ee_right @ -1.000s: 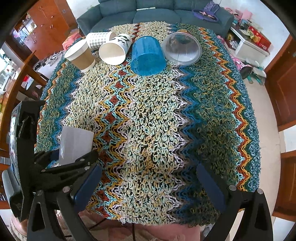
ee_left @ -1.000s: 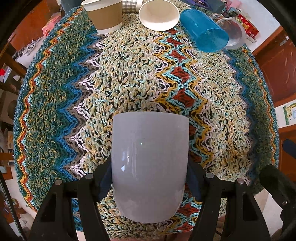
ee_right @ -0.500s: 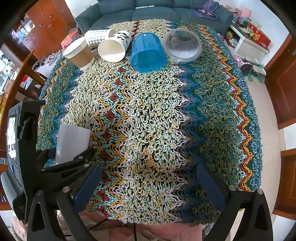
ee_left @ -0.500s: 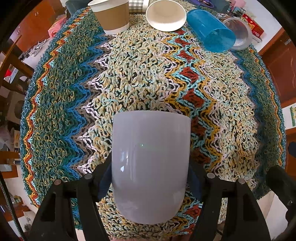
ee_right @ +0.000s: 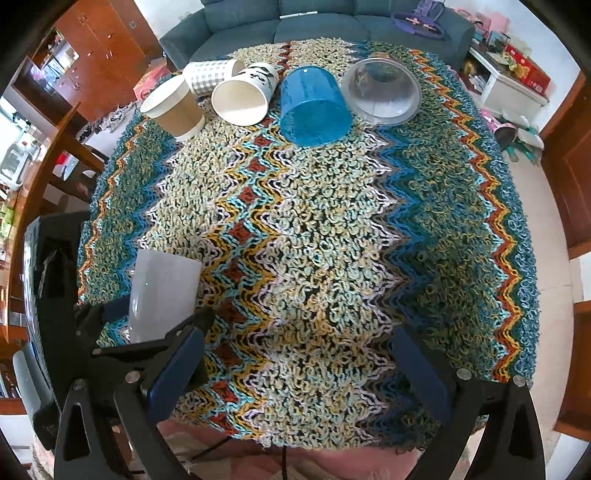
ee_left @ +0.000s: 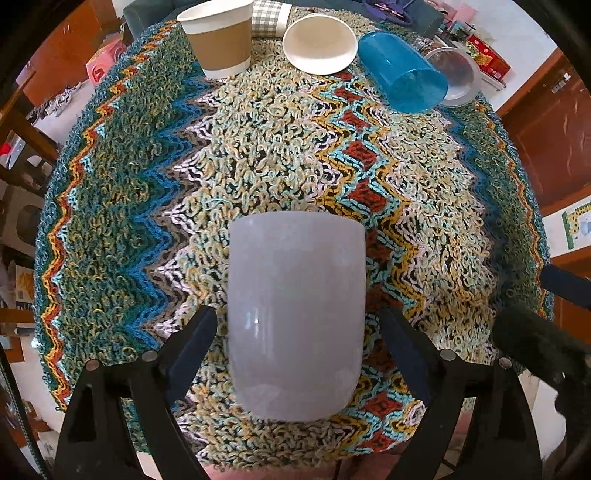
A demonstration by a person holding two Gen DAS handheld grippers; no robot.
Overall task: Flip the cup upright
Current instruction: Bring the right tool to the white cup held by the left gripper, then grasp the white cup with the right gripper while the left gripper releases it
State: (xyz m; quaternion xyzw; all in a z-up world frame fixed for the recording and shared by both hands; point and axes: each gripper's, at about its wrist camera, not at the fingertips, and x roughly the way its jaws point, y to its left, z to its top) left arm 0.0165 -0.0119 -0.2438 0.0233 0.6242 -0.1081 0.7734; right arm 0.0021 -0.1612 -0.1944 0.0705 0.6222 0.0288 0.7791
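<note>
A plain white cup stands upright on the zigzag knitted cloth, its rim at the top. My left gripper is open; its dark fingers stand apart from the cup's two sides with cloth showing in the gaps. The cup also shows in the right wrist view, with the left gripper around its lower part. My right gripper is open and empty above the near part of the cloth.
At the far edge a brown paper cup stands upright. A checked cup, a white paper cup, a blue plastic cup and a clear cup lie on their sides. A sofa stands behind the table.
My left gripper's fingers have spread away from the white cup, letting it go. The cup stays upright on the cloth. The right gripper has barely moved.
</note>
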